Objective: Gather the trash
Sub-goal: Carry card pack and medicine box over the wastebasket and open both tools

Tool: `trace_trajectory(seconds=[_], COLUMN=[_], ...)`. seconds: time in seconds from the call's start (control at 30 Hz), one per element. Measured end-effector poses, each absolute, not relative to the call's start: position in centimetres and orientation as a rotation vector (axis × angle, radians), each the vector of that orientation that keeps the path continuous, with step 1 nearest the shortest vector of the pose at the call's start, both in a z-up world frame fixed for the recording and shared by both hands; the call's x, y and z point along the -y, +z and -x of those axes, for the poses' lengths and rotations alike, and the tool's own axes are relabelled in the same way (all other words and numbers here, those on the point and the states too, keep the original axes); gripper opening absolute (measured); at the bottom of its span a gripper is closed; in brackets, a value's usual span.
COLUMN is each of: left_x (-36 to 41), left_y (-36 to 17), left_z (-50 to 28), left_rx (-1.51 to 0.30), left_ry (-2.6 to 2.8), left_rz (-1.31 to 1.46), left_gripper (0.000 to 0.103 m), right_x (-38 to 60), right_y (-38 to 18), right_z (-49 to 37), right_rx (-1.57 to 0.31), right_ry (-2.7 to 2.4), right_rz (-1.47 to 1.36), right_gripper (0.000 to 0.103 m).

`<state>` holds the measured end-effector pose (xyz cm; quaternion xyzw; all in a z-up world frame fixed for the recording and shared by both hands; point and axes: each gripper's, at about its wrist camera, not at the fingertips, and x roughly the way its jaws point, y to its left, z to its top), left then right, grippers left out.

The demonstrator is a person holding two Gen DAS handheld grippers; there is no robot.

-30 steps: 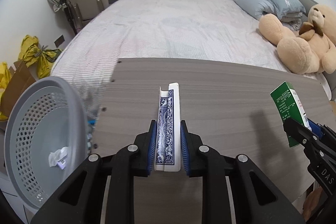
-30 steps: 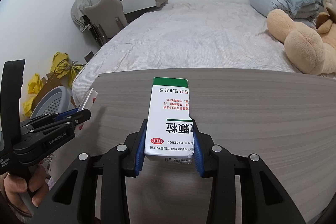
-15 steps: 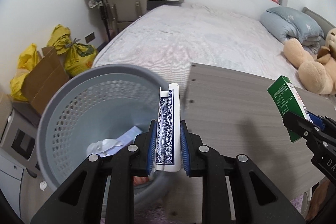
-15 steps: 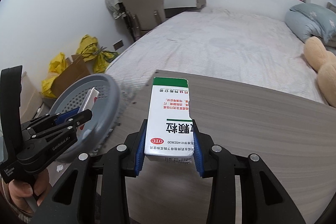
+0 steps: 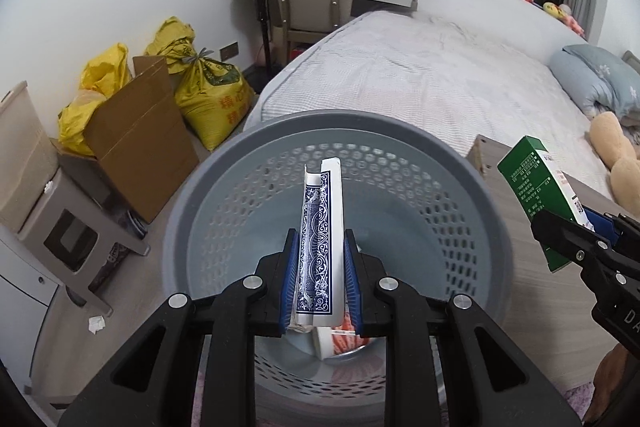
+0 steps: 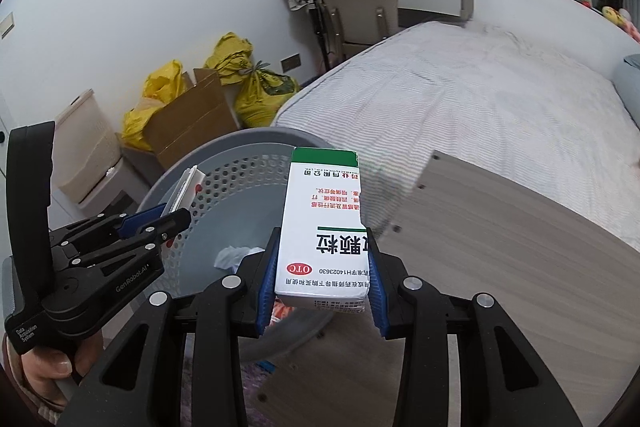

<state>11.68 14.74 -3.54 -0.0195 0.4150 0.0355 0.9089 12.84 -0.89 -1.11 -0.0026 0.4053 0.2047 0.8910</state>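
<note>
- Risk, left side: I judge the card box (image 5: pixel 320 243) well placed over the grey perforated bin (image 5: pixel 472 195); if I let go at a tilt it may strike the rim and drop to the floor beside the cardboard carton (image 5: pixel 136 139).
- Risk, right side: the medicine box (image 6: pixel 326 231) sits near the bin's right edge, close to the table (image 6: pixel 500 267). A release from here could land it on the rim or the table rather than inside.
- Risk, both: the two tools are near each other over one opening; releasing together could knock the boxes off line.
- Left tool (image 5: pixel 320 267): jaws drawn in narrow, blue pads pressed on both faces of the card box, held upright on edge above the bin interior.
- Right tool (image 6: pixel 322 267): jaws clamped on the sides of the medicine box, green end pointing away.
- Bin contents: crumpled paper (image 6: pixel 234 255) lies on the bottom.
</note>
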Motion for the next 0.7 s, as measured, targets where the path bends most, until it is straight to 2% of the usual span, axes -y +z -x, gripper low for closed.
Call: trace_trajectory(seconds=[0.47,0.57,0.63,0.7], left_x=[-16.6,-16.6,-16.7,-16.8], left_y=[-4.5,-4.6,-4.5,-4.1], left_z=[-12.9,-13.0,-12.9,-12.6], left_rx=[-0.891,-0.896,-0.887,-0.862], left_ry=[0.105,0.111,0.119,0.128], left_rz=[0.039,0.043,0.046,0.044], left_gripper=[0.027,0.042,0.070,0.073], right_x=[-2.1,-2.1,-2.0,-1.9], right_y=[-2.8,-2.7,-2.7,-2.6], right_z=[-15.0,-15.2,-15.1,-15.0], right_rx=[-0.879,-0.872,-0.865,-0.859], right_ry=[0.486,0.486,0.483,0.480], right_rz=[0.013,0.014,0.012,0.009], right_gripper=[0.037,0.040,0.050,0.050])
